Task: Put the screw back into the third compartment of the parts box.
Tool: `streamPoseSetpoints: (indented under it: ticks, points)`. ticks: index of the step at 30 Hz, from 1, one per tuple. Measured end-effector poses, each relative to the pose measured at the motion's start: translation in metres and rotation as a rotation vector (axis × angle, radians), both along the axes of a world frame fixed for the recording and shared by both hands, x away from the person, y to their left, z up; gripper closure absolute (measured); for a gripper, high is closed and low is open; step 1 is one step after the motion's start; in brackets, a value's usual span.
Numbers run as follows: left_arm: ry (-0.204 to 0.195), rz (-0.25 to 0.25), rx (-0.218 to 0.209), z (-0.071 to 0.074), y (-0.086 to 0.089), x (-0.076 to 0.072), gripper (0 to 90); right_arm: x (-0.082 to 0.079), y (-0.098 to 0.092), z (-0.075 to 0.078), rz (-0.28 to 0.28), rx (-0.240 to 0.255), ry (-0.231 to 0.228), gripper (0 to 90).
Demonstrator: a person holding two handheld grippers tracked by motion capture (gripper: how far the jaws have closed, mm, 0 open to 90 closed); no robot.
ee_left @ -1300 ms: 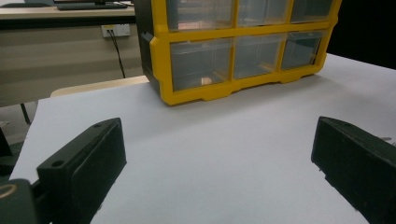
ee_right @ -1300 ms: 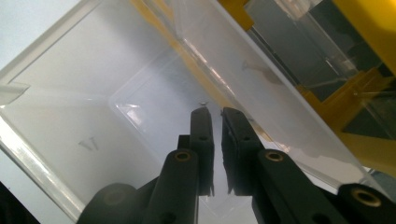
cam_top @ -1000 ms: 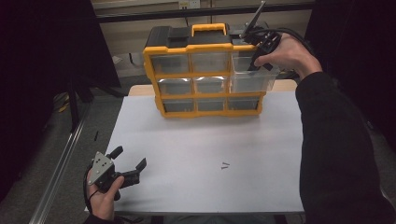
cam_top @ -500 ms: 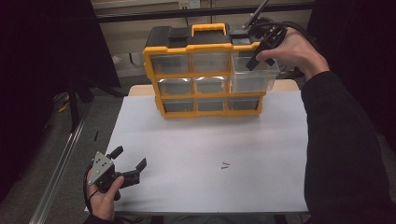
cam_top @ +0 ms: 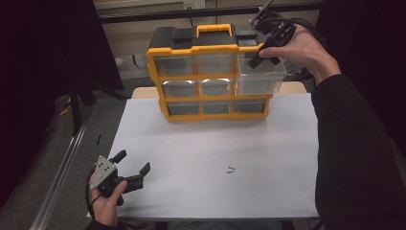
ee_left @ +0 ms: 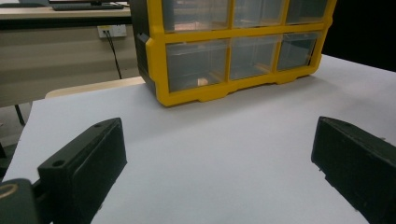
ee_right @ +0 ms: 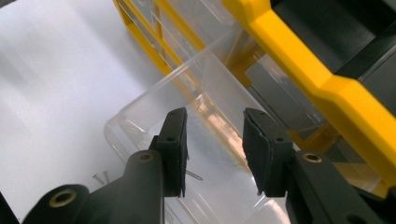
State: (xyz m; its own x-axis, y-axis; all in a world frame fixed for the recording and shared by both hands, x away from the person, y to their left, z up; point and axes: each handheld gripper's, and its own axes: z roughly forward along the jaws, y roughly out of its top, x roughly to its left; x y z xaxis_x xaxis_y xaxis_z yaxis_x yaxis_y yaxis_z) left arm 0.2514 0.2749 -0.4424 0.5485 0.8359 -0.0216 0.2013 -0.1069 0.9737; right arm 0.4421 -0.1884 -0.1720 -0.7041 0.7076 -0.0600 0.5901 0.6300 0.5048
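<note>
Black fingers (ee_left: 84, 163) spread wide — yellow drawer organizer (ee_left: 233, 88) beyond, on white table (ee_left: 224, 149).

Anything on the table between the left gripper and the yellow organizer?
Nothing: in the left gripper view only bare white tabletop runs from the left gripper to the yellow organizer. The two small screws lie off to the side.

We see a yellow organizer (cam_top: 210, 76) with a black top and clear drawers (cam_top: 261, 76), standing on a white table (cam_top: 215, 158); both grippers' jaws are black.
</note>
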Motion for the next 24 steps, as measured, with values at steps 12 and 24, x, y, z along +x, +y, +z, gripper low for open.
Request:
streamPoseSetpoints:
  ticks: [12,24]
  points:
    - [0.0,0.003,0.003,0.0,0.0,0.0,3.1,-0.016,0.007,0.009,0.038,0.046,-0.075,37.2]
    - [-0.001,0.006,0.005,0.0,0.0,0.0,3.0,-0.03,0.028,0.004,0.121,0.055,-0.118,19.0]
